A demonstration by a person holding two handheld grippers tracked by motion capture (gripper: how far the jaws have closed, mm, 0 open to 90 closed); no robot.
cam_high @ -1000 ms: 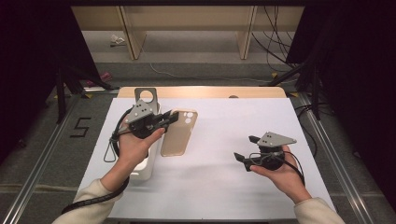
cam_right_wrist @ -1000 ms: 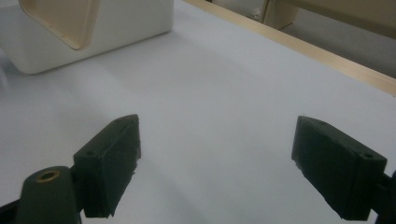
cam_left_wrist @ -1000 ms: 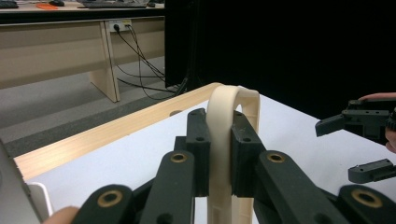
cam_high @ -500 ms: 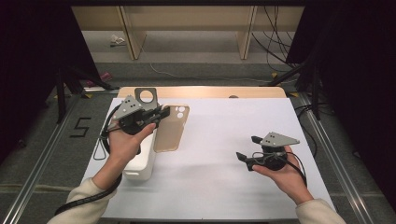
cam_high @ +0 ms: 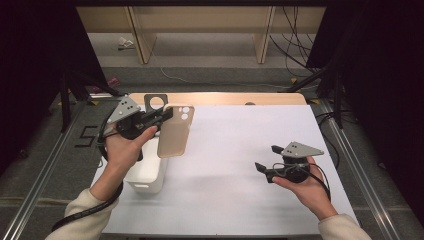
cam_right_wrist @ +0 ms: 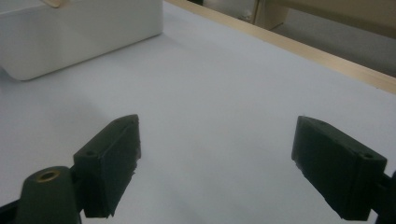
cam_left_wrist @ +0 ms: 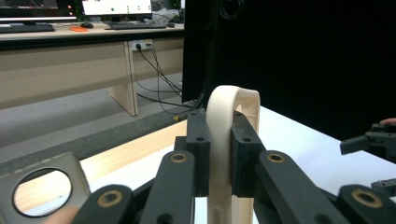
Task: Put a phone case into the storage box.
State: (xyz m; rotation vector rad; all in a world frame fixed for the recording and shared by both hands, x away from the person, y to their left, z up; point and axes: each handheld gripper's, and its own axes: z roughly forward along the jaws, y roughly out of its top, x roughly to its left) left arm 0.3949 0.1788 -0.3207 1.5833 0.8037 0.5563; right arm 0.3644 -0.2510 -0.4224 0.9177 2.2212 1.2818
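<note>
Hanging from the left gripper (cam_high: pixel 167 114) above the table's left half, a beige phone case (cam_high: pixel 176 132) is tilting with its camera cut-out uppermost, clear of the white tabletop (cam_high: pixel 235 165). The high view is showing the case's whole back and the person's left hand (cam_high: pixel 122 147) wrapped round the gripper body; the left gripper view is giving what that cannot, the case's rounded edge (cam_left_wrist: pixel 232 121) standing upright with both black pads pressing flat against it from either side, pinching it firmly. That same close view is catching a grey metal plate with a round hole (cam_left_wrist: pixel 44 189) at its lower left, lying by the wooden back edge in the high view (cam_high: pixel 155 101). Just below the case and beside the left hand, a white box (cam_high: pixel 147 175) is sitting on the table, partly covered by the forearm. Well apart on the right, the right gripper (cam_high: pixel 267 159) is resting low in the right hand (cam_high: pixel 305 187); the right gripper view is showing its pads (cam_right_wrist: pixel 112 158) spread wide with nothing but bare table between them, and the white box's wall (cam_right_wrist: pixel 79 35) is lying beyond.
</note>
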